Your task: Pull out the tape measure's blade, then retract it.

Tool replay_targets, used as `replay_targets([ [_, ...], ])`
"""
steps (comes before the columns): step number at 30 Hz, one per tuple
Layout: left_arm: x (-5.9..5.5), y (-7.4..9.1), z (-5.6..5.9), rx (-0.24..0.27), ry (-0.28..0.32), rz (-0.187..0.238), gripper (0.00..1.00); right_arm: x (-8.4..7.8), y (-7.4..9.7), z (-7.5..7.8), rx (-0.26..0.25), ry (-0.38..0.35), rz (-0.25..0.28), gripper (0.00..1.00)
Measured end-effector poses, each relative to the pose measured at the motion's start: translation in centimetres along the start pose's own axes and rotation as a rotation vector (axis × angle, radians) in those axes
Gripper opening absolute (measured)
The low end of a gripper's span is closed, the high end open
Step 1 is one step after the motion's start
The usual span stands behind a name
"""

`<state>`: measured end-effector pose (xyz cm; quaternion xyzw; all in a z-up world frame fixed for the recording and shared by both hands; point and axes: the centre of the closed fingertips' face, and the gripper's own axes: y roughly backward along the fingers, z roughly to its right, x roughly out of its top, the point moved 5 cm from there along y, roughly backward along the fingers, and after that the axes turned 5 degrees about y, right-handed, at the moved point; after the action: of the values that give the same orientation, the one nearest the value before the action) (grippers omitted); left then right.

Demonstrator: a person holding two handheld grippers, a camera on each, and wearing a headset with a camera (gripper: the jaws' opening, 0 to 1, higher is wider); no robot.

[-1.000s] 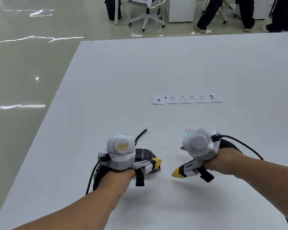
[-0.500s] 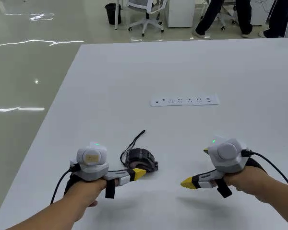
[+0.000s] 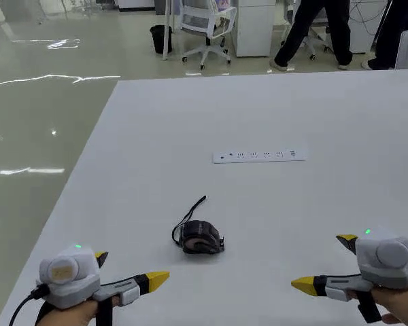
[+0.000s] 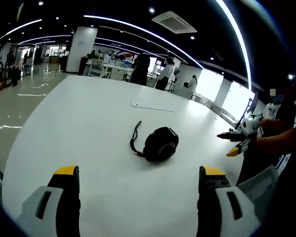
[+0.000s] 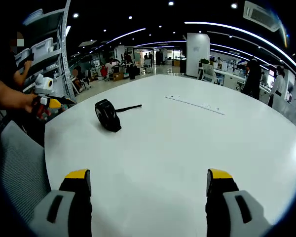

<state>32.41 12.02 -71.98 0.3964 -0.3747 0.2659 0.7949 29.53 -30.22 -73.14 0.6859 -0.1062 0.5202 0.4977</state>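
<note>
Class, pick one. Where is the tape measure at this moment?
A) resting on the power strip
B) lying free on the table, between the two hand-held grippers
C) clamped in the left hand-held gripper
B: the tape measure lies on the table, with the left hand-held gripper and the right hand-held gripper both open and short of it.

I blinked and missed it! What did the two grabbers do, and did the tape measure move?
Both grippers pulled back toward the person and spread apart. The left gripper went left, off the tape measure it had been up against, and the right gripper went right. Both are open now, touching nothing. The tape measure stayed put on the table, no blade out. The power strip did not move either.
</note>
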Motion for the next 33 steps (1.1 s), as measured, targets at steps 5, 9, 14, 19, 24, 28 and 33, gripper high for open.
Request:
replay_targets([
  [5, -0.2, 2.6, -0.9, 0.047, -0.025, 0.011, 0.99, -1.7, 2.7, 0.3, -0.041, -0.034, -0.009, 1.0],
  [9, 0.9, 4.3, -1.0, 0.056, -0.096, 0.037, 0.99, -3.1, 5.0, 0.1, -0.06, -0.065, 0.004, 1.0],
  [14, 0.8, 5.7, -1.2, 0.044, -0.193, 0.01, 0.99, -4.3, 7.4, -0.5, -0.089, -0.146, 0.039, 1.0],
  [19, 0.6, 6.8, -2.1, 0.037, -0.152, 0.037, 0.99, -4.9, 9.6, -0.9, -0.144, -0.081, 0.0, 1.0],
  [24, 0.2, 7.3, -3.2, 0.052, -0.141, 0.043, 0.99, -5.7, 11.2, -1.6, -0.161, -0.035, -0.023, 1.0],
  [28, -0.1, 7.6, -3.4, 0.063, -0.138, 0.039, 0.99, -6.3, 12.1, -1.2, -0.194, -0.094, 0.0, 1.0],
  [33, 0.4, 7.8, -3.0, 0.063, -0.135, 0.063, 0.99, -6.4, 12.5, -1.5, -0.206, -0.149, 0.018, 1.0],
])
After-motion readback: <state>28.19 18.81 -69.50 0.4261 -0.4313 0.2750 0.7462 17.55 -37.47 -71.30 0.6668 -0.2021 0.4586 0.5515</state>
